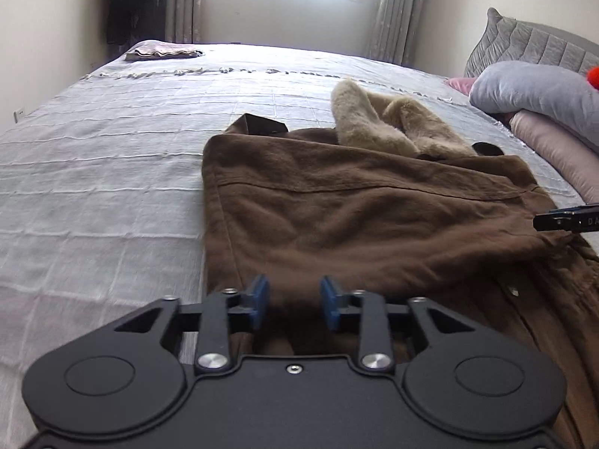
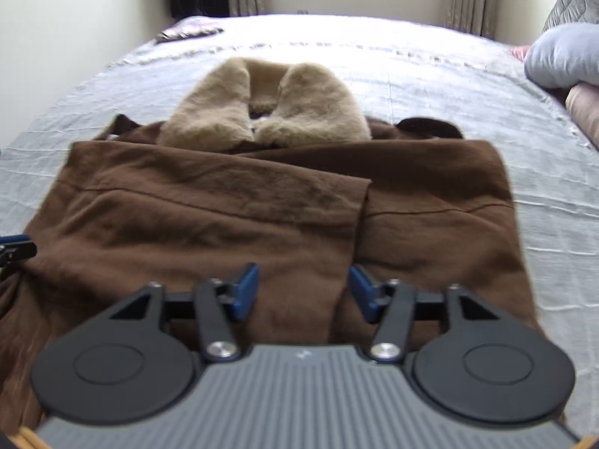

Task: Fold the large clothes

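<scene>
A brown coat [image 1: 355,217] with a beige fur collar [image 1: 359,119] lies on the bed, its sides folded in over the middle. My left gripper [image 1: 294,301] hovers over the coat's near left part. It is open, and nothing is pinched between its blue pads. Above the near middle of the coat [image 2: 262,205] my right gripper [image 2: 303,292] is open too, with the edge of the top flap running under the gap. The fur collar [image 2: 269,112] lies at the far end. One finger of the right gripper [image 1: 565,219] shows at the coat's right side.
The pale grey bedspread [image 1: 112,172] stretches wide to the left and beyond the coat. A folded cloth [image 1: 163,50] lies at the far left corner. Grey and pink pillows [image 1: 539,93] and a quilted headboard [image 1: 531,45] stand on the right. Curtains and a window are behind.
</scene>
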A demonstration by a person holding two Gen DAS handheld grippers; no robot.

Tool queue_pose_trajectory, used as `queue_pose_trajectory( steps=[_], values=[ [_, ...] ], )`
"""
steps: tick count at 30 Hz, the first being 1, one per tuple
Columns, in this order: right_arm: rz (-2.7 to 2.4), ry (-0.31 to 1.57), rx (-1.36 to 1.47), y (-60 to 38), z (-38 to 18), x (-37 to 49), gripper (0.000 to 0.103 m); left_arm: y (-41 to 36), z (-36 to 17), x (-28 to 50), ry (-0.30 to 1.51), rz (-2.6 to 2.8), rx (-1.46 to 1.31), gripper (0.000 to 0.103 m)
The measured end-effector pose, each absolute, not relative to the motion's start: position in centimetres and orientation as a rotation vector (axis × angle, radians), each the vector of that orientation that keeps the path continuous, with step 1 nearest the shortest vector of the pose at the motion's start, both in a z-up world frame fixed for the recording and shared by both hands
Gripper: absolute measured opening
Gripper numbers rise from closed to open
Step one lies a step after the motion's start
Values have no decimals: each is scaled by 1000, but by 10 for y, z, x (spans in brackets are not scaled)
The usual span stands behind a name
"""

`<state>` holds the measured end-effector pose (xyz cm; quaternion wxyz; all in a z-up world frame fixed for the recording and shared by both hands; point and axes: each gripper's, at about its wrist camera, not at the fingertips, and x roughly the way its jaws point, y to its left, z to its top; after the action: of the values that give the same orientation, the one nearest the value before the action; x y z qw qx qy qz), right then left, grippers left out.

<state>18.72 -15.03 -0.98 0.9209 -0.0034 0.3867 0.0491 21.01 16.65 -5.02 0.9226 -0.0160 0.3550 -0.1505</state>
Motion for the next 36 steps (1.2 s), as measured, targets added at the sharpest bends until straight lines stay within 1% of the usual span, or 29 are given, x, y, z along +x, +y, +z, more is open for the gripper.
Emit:
queue_pose_trajectory(
  steps=[1,2,4,5,6,7,8,13,22,27,36],
  values=[
    [104,787,-12,-153,-5,176,63,167,-47,201,741,-309,-38,58],
    [105,784,-16,-156,-1,165,64,168,-44,191,749,-314,-39,64],
    [99,784,-29,-162,4,145,72,168,-41,169,760,-324,-28,66],
    [96,784,-38,-165,6,133,75,167,-41,159,770,-324,-18,69],
    [95,782,-46,-169,7,123,82,166,-41,149,780,-321,-8,74],
    [94,777,-53,-173,8,111,87,167,-42,139,786,-316,-2,83],
    [94,771,-60,-177,9,98,88,169,-43,129,789,-314,3,89],
    [81,775,-83,-208,5,43,96,178,-54,87,815,-322,13,90],
    [4,857,-45,-276,-18,-27,97,198,-79,39,909,-312,-58,90],
    [-9,914,68,-307,-32,-52,98,204,-80,18,911,-361,-81,90],
    [41,943,305,-336,-40,-76,98,218,-78,-7,927,-398,-178,90]
  ],
)
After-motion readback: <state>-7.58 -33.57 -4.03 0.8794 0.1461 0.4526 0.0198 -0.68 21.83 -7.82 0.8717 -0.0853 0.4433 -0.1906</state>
